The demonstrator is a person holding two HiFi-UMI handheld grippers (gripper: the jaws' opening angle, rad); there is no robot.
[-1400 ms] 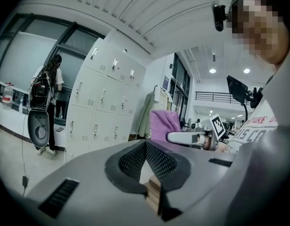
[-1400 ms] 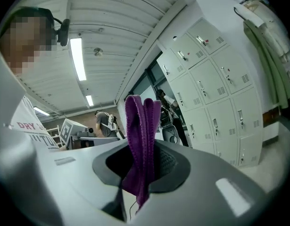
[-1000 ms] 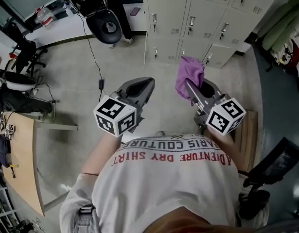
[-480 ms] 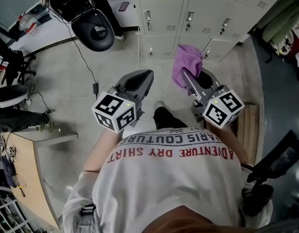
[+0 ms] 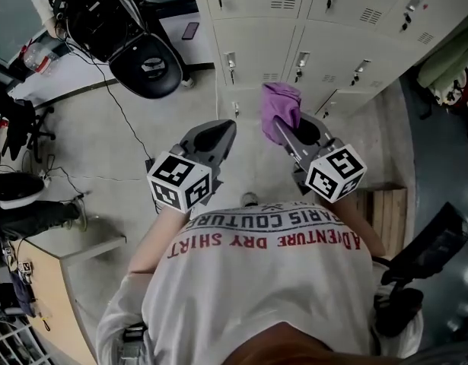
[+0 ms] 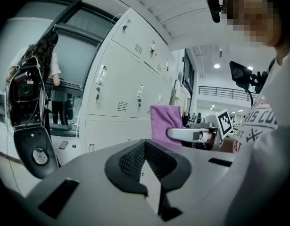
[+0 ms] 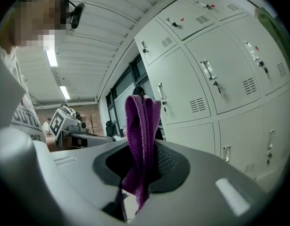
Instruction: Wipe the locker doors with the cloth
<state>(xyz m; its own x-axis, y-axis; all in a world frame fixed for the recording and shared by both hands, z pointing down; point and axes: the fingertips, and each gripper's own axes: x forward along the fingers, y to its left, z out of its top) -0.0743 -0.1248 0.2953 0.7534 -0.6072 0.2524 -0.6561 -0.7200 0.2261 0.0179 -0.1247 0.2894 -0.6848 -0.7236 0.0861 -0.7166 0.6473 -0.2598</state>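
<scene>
A bank of pale grey locker doors [image 5: 317,21] with small handles and vents fills the top of the head view; it also stands ahead in the right gripper view [image 7: 215,84] and the left gripper view [image 6: 121,88]. My right gripper [image 5: 283,131] is shut on a purple cloth [image 5: 279,105], which stands up folded between its jaws [image 7: 142,140] a short way from the doors. My left gripper [image 5: 218,139] is shut with nothing in it [image 6: 149,166], held beside the right one; the purple cloth [image 6: 164,122] shows past it.
A black office chair [image 5: 146,63] with cables stands left of the lockers on the grey floor. A wooden desk corner [image 5: 47,295] is at lower left, a wooden pallet [image 5: 386,211] at right. A person [image 6: 43,65] stands at the far left in the left gripper view.
I have moved closer to the lockers; they fill more of the head view. Both grippers moved forward with me, the cloth still held in the right one.
</scene>
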